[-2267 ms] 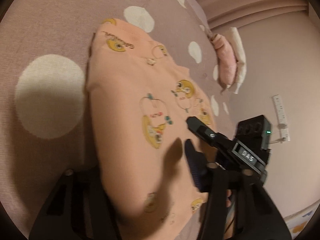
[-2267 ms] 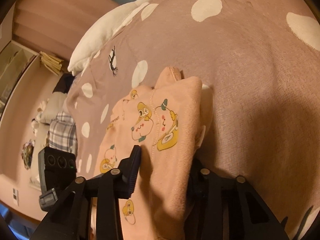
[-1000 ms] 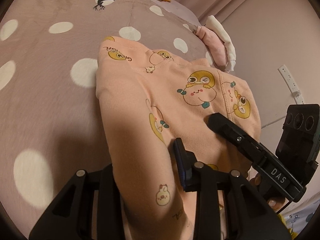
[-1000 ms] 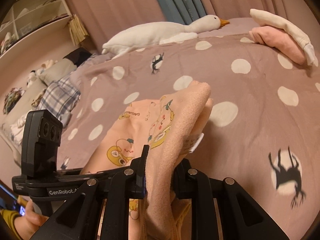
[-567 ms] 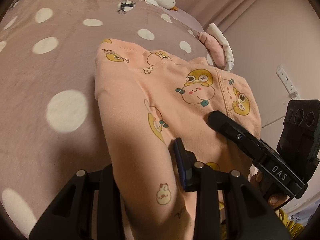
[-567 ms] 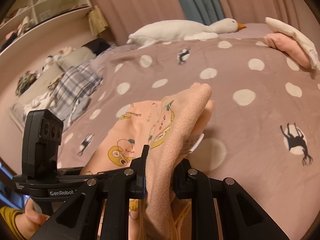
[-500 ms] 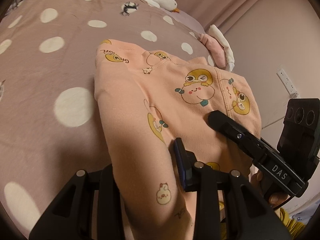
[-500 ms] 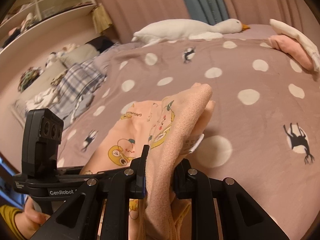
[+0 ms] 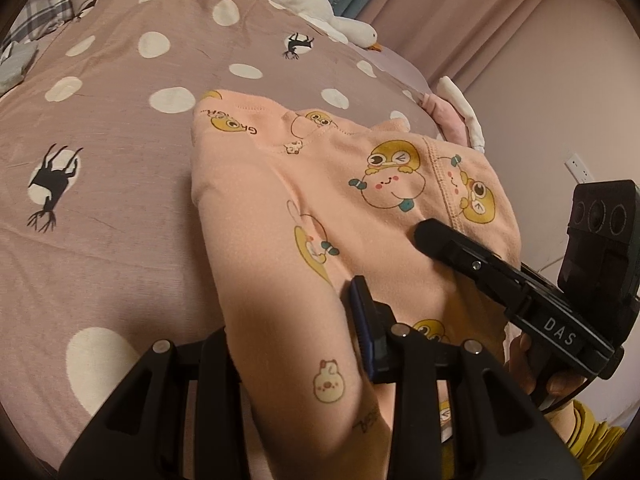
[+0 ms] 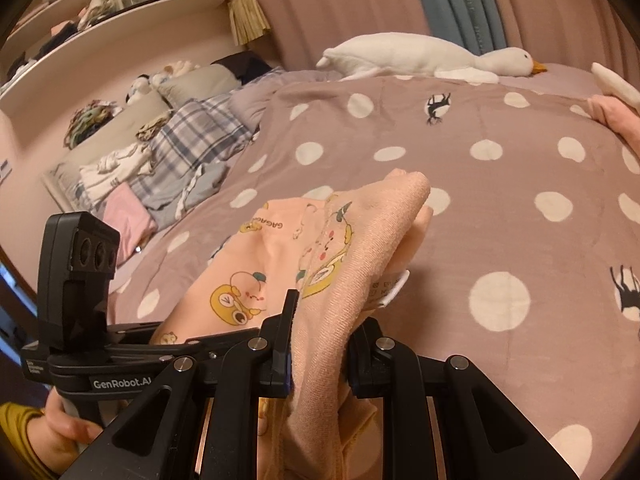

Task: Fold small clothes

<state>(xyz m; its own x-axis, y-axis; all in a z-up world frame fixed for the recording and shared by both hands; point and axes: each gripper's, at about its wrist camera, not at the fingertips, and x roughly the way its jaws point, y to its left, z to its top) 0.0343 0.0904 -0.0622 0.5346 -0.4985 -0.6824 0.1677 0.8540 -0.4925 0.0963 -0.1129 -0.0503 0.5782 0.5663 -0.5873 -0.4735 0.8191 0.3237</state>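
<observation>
- Both sets of jaws are pinching the peach garment (image 9: 304, 208): left gripper (image 9: 304, 344) bites one near corner, right gripper (image 10: 316, 344) a bunched fold.
- It's held up off the spotted bed (image 9: 120, 160), far edge trailing there.
- I'd worry the thick bunch slips free, or an uneven pull skews the fold.
- Long axis runs 6 to 12 o'clock, hem away.

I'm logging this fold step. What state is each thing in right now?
peach garment: folded over, near edge lifted off the bedspread.
left gripper: shut on the garment.
right gripper: shut on a bunched edge.
pink clothes: stacked at the bed's far corner.
</observation>
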